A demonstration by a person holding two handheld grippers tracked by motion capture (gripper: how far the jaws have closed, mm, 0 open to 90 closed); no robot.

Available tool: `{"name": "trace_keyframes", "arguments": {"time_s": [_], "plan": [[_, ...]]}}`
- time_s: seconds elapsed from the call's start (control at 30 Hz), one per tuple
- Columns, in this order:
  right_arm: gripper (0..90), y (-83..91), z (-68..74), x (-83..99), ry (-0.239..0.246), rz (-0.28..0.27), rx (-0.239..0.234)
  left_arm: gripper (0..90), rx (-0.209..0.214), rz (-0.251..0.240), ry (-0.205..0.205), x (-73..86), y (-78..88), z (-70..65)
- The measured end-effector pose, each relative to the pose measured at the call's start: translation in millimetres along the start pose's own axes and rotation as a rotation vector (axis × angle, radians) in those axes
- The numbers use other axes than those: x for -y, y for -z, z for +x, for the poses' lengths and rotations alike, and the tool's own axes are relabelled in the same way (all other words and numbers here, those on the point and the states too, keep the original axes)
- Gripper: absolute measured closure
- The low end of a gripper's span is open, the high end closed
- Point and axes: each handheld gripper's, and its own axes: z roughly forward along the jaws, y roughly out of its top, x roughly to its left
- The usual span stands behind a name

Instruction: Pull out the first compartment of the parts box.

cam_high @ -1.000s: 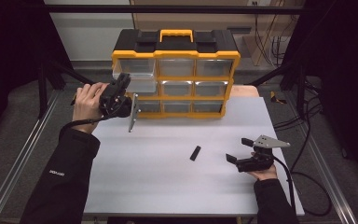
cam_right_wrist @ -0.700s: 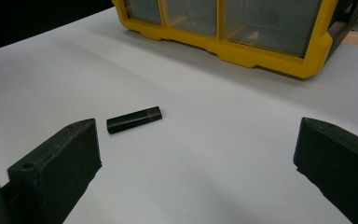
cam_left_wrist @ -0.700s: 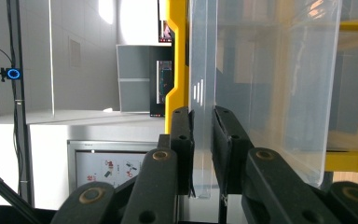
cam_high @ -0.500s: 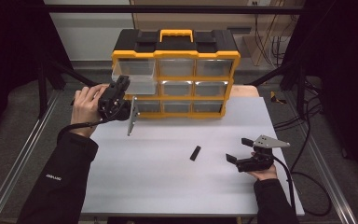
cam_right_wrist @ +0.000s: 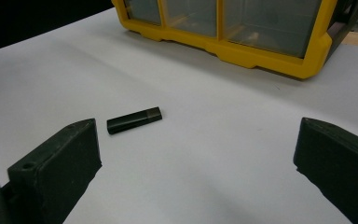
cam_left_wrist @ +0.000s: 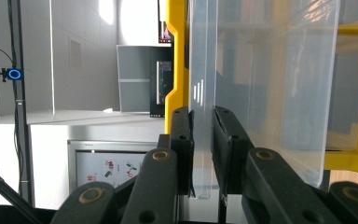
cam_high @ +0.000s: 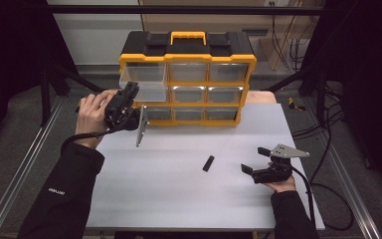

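A yellow and black organizer [cam_high: 189, 64] with clear drawers stands at the back of the white table [cam_high: 169, 199]. Its top-left drawer [cam_high: 146, 82] is pulled part way out. My left gripper [cam_high: 129, 94] is shut on that drawer's clear front lip [cam_left_wrist: 200, 70], which stands between the two black pads [cam_left_wrist: 182, 140]; the drawer's body [cam_left_wrist: 270, 93] lies beyond it. A small black stick [cam_high: 208, 163] lies flat on the table. My right gripper [cam_high: 254, 160] rests open just right of it, and the stick [cam_right_wrist: 134, 120] lies ahead of the left jaw, outside the gap [cam_right_wrist: 196, 158].
Cables [cam_high: 323, 164] trail off the table's right edge. Metal rails [cam_high: 25, 164] and dark frame posts flank the table on both sides. The other drawers [cam_high: 209, 94] of the organizer are pushed in.
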Motion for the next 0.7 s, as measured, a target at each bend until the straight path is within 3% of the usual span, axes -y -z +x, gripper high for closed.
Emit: {"name": "trace_keyframes", "arguments": {"time_s": [0.43, 0.7], "plan": [[0.8, 0.1, -0.1, 0.0, 0.002, -0.001, 0.002, 78.1, -0.003, 0.007, 0.002, -0.7, 0.1, -0.8], [0.8, -0.1, 0.0, 0.0, 0.002, -0.001, 0.002, 76.8, 0.029, 0.010, 0.041, -0.9, -0.2, 3.8]]}}
